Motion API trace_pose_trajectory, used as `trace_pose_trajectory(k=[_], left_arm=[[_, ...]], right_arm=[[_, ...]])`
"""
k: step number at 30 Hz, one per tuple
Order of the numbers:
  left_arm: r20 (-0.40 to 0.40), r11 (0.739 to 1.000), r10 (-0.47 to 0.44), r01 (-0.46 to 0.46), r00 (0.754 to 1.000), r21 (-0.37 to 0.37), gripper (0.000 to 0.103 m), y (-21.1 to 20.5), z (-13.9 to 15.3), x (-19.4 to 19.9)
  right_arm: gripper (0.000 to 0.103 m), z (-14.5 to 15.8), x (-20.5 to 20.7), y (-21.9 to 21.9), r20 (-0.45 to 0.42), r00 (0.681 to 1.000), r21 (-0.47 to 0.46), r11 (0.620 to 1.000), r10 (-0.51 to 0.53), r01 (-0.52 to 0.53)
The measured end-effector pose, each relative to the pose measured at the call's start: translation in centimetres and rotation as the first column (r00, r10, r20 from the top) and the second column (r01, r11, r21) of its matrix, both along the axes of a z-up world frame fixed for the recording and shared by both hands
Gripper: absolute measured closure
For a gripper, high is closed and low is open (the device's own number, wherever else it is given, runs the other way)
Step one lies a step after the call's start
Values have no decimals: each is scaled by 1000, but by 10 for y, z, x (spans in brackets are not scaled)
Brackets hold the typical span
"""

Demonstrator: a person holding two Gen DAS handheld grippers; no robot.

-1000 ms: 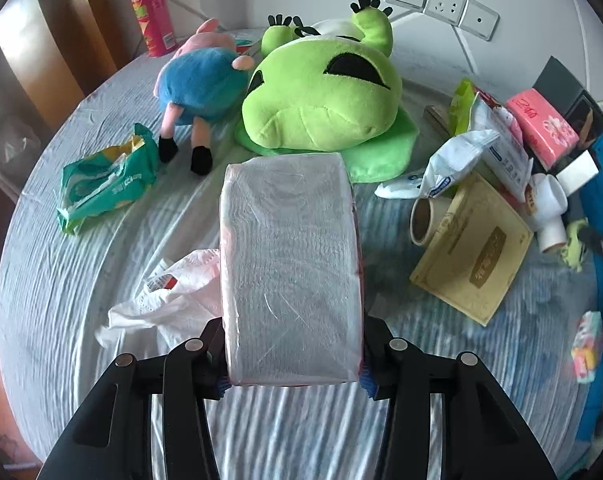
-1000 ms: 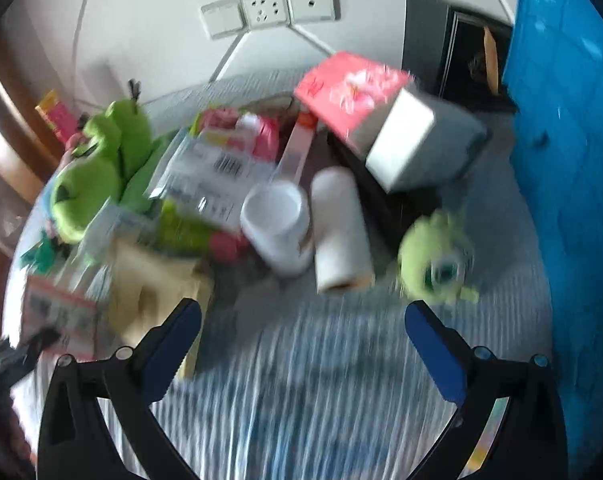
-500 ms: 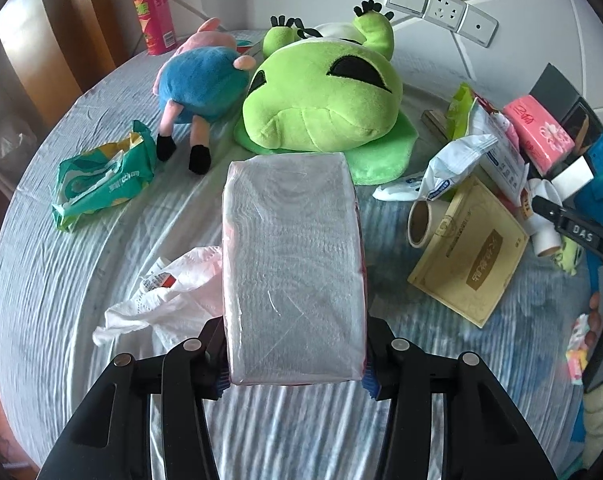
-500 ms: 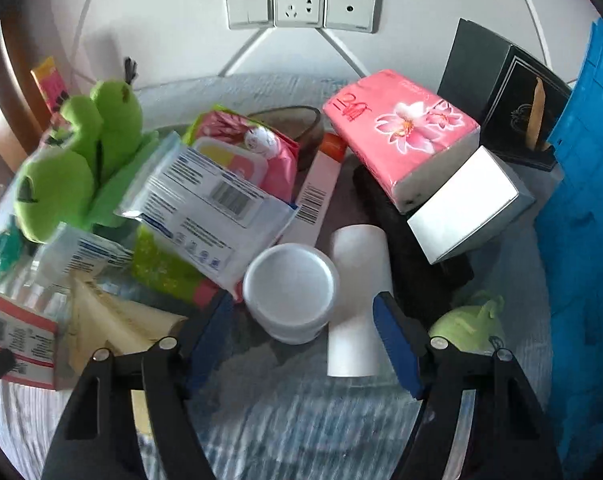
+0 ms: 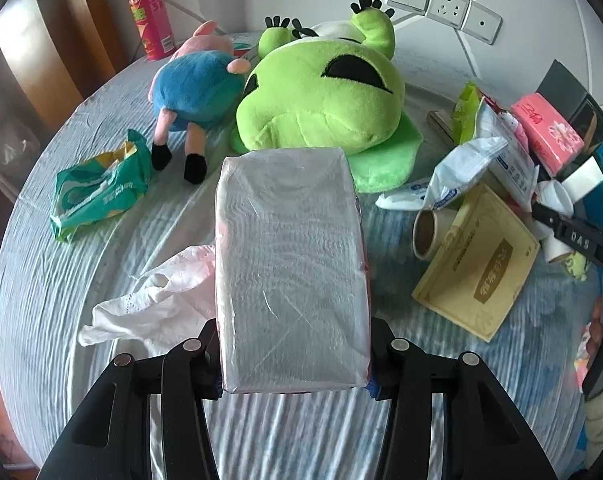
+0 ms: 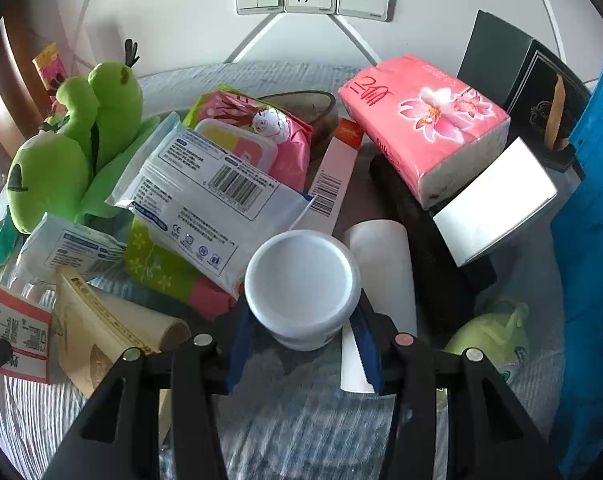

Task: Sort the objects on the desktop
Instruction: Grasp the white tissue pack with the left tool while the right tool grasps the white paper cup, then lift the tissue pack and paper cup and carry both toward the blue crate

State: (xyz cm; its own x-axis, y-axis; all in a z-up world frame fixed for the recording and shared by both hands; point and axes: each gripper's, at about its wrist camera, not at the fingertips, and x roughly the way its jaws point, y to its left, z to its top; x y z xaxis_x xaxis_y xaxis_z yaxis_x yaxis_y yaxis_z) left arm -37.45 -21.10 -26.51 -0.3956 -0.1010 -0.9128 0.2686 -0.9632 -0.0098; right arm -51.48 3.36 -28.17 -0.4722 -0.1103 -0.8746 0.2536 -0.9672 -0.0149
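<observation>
My left gripper is shut on a plastic-wrapped tissue pack and holds it above the blue-striped tablecloth. My right gripper has its blue pads on both sides of a white round jar, which stands among the clutter. A white paper tube lies just right of the jar. The right gripper's arm shows at the right edge of the left wrist view.
A green frog plush, a blue pig plush, a green wipes pack, a crumpled tissue and a beige booklet lie around. A pink tissue pack, wipes packs, a white box and a blue bin crowd the right side.
My right gripper has moved forward to the white jar and its jaws have narrowed onto the jar's sides. The left gripper holds the tissue pack nearly still.
</observation>
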Motion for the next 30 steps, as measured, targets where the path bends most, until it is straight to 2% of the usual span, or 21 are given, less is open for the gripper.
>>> trace_pose_trajectory(k=[3, 6, 13, 19, 24, 30], left_arm=[[-8, 1000, -5, 5, 1000, 1, 58, 1, 1, -5], [-22, 1000, -6, 6, 1000, 4, 58, 2, 6, -6], [-92, 999, -48, 50, 995, 15, 58, 23, 39, 6], [-167, 995, -97, 100, 981, 11, 58, 49, 77, 23], [-224, 992, -127, 130, 966, -3, 58, 75, 109, 43], [-282, 992, -129, 125, 951, -33, 58, 105, 143, 75]], right_arm=[[57, -2, -1, 1, 2, 1000, -11, 1000, -1, 1], [57, 11, 11, 4, -9, 1000, -36, 999, 8, -8], [57, 42, 41, 12, -35, 999, -95, 995, 26, -29], [57, 87, 83, 26, -72, 997, -178, 983, 28, -40], [57, 136, 132, 31, -140, 989, -196, 978, 48, -75], [57, 178, 173, 47, -207, 975, -194, 973, 85, -126]])
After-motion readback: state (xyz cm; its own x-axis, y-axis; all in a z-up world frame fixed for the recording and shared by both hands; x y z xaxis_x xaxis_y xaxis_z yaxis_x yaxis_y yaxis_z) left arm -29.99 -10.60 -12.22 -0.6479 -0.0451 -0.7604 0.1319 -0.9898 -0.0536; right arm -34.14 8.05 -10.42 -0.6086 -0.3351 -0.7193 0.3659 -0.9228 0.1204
